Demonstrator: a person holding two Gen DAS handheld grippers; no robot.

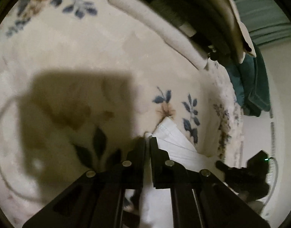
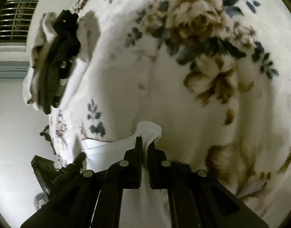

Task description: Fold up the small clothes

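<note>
Both tongs closed on small white cloth garment [image 1: 175,144]: left gripper [image 1: 147,138] and right gripper [image 2: 145,142] each pinch edge, lower centre of frame, above cream floral blanket [image 2: 126,66]. Step: lifting, carrying fold over. Next, probably: lay edges aligned, release.

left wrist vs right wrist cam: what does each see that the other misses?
Only the left wrist view shows the dark rectangular shadow on the blanket, the rolled cream cloth and the teal fabric at the edge.

Only the right wrist view shows the big brown rose print, the slatted window and a pile of pale and dark clothes.

Both show the floral blanket and the white garment, pinched by the left gripper and the right gripper.
</note>
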